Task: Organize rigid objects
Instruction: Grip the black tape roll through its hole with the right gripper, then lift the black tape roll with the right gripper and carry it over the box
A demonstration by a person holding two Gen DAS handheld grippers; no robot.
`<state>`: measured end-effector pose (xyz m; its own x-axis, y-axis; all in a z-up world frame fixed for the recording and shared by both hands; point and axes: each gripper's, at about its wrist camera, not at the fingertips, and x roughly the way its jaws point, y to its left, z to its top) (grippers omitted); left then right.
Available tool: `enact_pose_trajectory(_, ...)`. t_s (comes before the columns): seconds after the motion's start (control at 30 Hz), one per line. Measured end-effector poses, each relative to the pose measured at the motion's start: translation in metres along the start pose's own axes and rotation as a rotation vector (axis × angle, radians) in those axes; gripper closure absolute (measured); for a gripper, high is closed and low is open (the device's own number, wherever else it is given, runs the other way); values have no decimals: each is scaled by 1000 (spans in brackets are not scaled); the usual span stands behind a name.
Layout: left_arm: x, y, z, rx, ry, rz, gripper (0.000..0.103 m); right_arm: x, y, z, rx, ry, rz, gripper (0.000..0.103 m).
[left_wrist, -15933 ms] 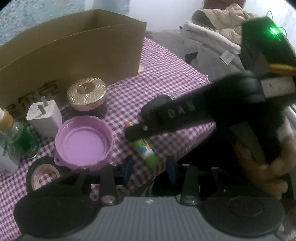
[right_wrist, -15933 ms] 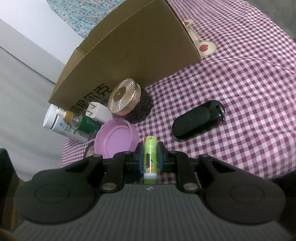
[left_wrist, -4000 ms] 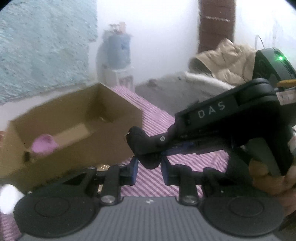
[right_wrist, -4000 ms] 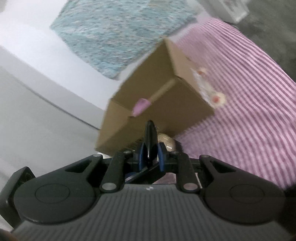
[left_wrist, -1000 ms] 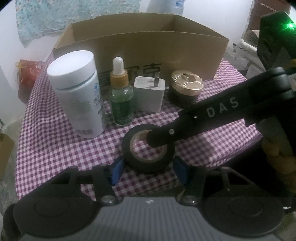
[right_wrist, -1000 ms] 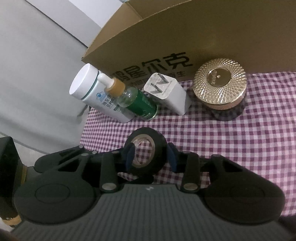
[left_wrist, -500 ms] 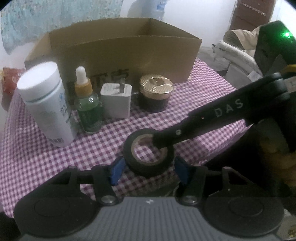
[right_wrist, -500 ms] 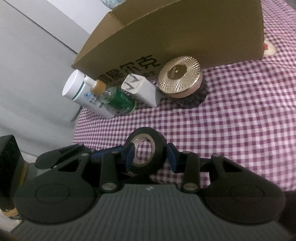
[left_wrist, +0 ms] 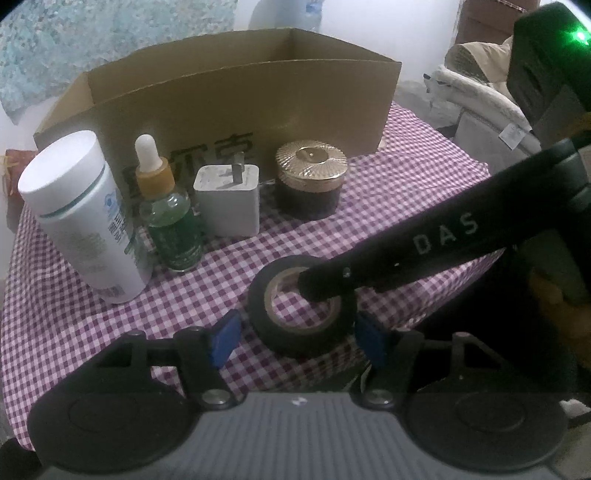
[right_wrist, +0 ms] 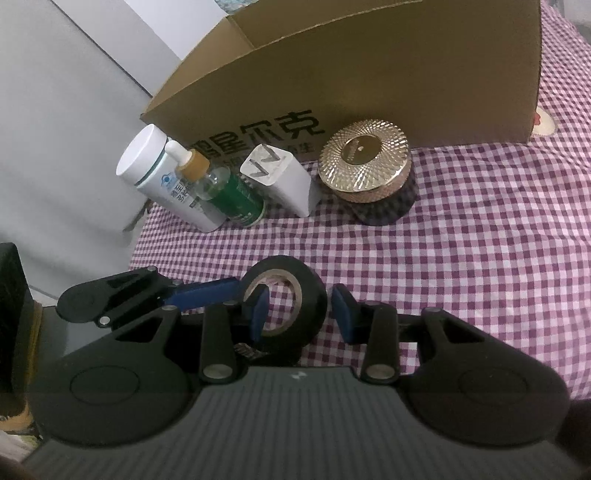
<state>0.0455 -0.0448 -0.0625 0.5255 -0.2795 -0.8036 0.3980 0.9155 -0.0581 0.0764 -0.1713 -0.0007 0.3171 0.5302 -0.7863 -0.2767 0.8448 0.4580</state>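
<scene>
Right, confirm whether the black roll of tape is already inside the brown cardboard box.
No, the black roll of tape sits on the checked cloth in front of the brown cardboard box.

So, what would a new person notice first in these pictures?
The black tape roll is at the centre, between the opening jaws of the left gripper, with one finger of the right gripper through its hole. Behind it, a white bottle, green dropper bottle, white charger and gold-lidded jar line the cardboard box's front wall.

white wall [left_wrist: 369, 14], teal patterned hanging [left_wrist: 110, 33]

checked tablecloth [left_wrist: 388, 206], cardboard box [left_wrist: 258, 107], jar [left_wrist: 310, 182], bottles [left_wrist: 85, 218]
</scene>
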Motion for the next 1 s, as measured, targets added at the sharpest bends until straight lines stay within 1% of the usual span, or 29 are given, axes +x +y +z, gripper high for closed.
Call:
enact_pose_trajectory(0.13,0,-1,-1,4,-10,1,36,2,5,-1,-34,-7,-16,67)
enact_pose_trajectory(0.17,0,-1,-1,5,-14,1,38,2,7,-1,-44,-9,-22,71)
enact_pose_trajectory(0.27,1,-3,-2,10,-24,16,38,3,11,-2,-81,-17,-55,81)
enact_pose_trajectory(0.37,-2,-4,-2,14,-31,25,38,5,14,-3,-116,-28,-81,85)
enact_pose_trajectory(0.53,-3,-3,-2,13,-31,25,39,6,12,-3,-102,-35,-84,86)
enact_pose_trajectory(0.67,-10,-5,0,20,-48,34,39,0,18,-4,-112,-48,-93,86)
enact_pose_trajectory(0.77,-25,-9,4,33,-82,51,39,-8,26,-3,-127,-74,-91,86)
enact_pose_trajectory(0.87,-43,-11,11,46,-130,66,39,-25,37,0,-155,-120,-92,86)
enact_pose_trajectory(1.0,-71,-11,29,63,-216,97,39,-51,52,11,-199,-199,-79,86)
